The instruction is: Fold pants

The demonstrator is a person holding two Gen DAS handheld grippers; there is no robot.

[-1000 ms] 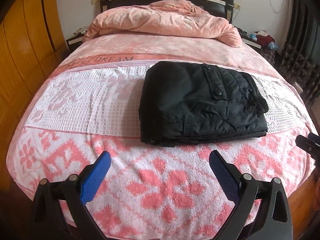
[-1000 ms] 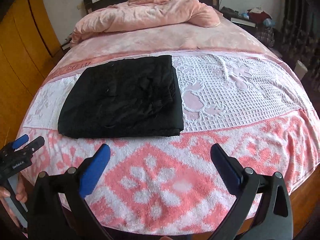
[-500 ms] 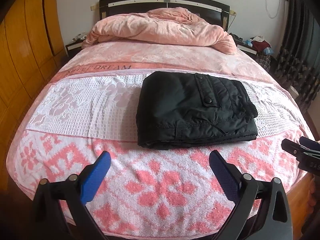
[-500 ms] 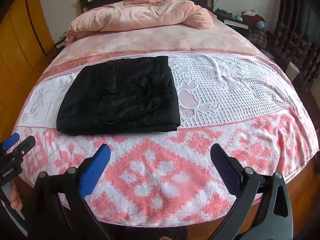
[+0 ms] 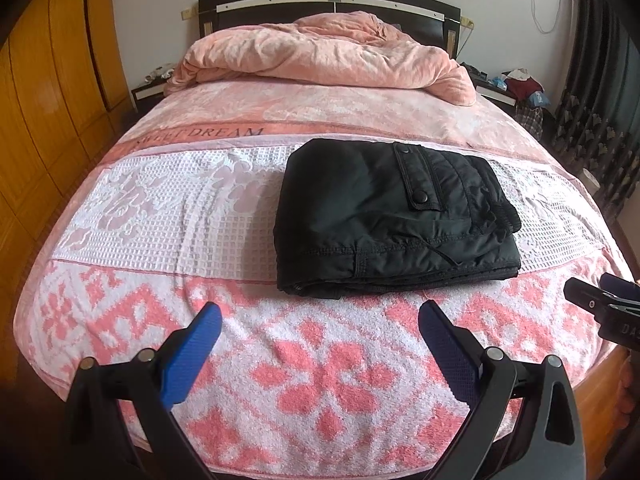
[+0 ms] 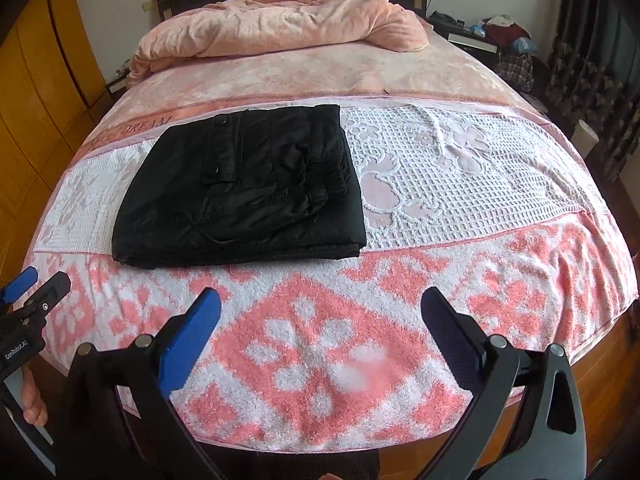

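Observation:
The black pants (image 5: 392, 216) lie folded into a compact rectangle on the white waffle band of the bed cover; they also show in the right wrist view (image 6: 244, 188). My left gripper (image 5: 320, 316) is open and empty, held above the foot of the bed, short of the pants. My right gripper (image 6: 320, 312) is open and empty too, near the foot of the bed, to the right of the pants. The right gripper's tip shows at the right edge of the left wrist view (image 5: 600, 304); the left gripper shows at the left edge of the right wrist view (image 6: 28, 304).
A pink and white floral towel cover (image 5: 320, 380) spans the bed. A crumpled pink duvet (image 5: 320, 56) lies by the dark headboard (image 5: 328, 0). Wooden wardrobes (image 5: 44, 100) stand left. A cluttered nightstand (image 5: 516, 84) and dark curtains (image 5: 600, 100) stand right.
Both grippers have drawn back from the bed and risen a little, so the pants look farther away. The pants have not moved. Both grippers stayed open.

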